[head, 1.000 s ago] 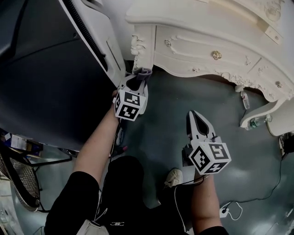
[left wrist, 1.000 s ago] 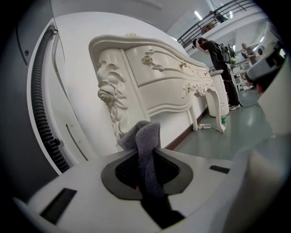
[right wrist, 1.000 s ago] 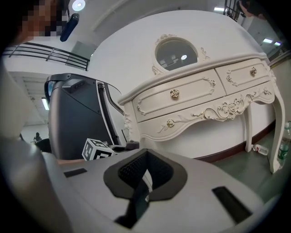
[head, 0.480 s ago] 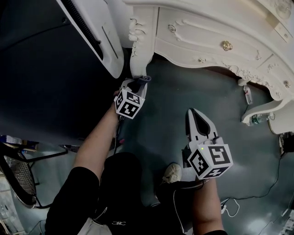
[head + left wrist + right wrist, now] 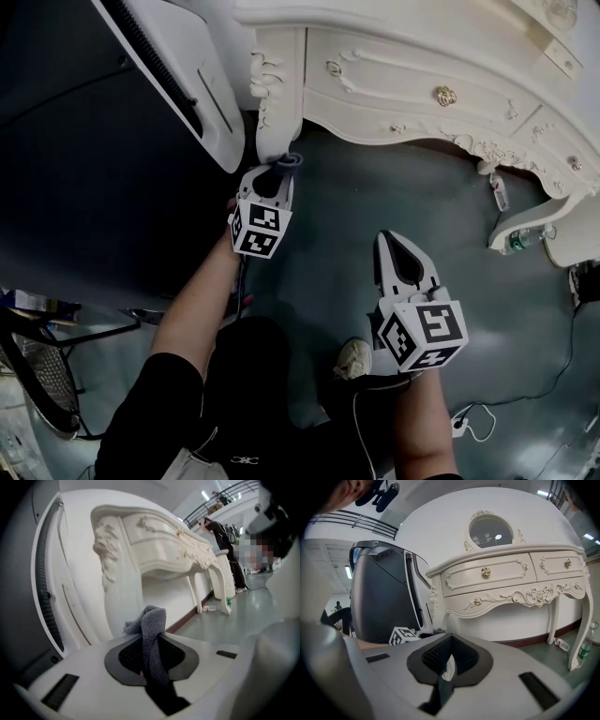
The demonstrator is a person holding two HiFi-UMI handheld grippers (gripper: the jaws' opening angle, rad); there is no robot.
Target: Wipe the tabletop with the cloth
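The cloth (image 5: 152, 630) was grey, pinched in the left gripper (image 5: 151, 665), jaws clamped on its middle with a soft tuft poking out past the tips. It sat low, well under the tabletop (image 5: 506, 550) and just beside the dresser's carved front leg (image 5: 277, 103). No wiping yet, by the look of it; this was the carry up to the surface.

The head view had the left gripper (image 5: 275, 178) down near the grey floor (image 5: 356, 206), squeezed between that leg and a big dark panel (image 5: 94, 150) in a white frame. The right gripper (image 5: 392, 239) hung back, well apart, jaws together on nothing (image 5: 446, 667).

To do this well, I judged, the grip had to stay firm while the left gripper rose clear of the carved leg and the drawer front (image 5: 422, 80). Then tilt over the edge so the loose tuft met the top, not the hard jaw tips. The right one only needed to keep out of the way.
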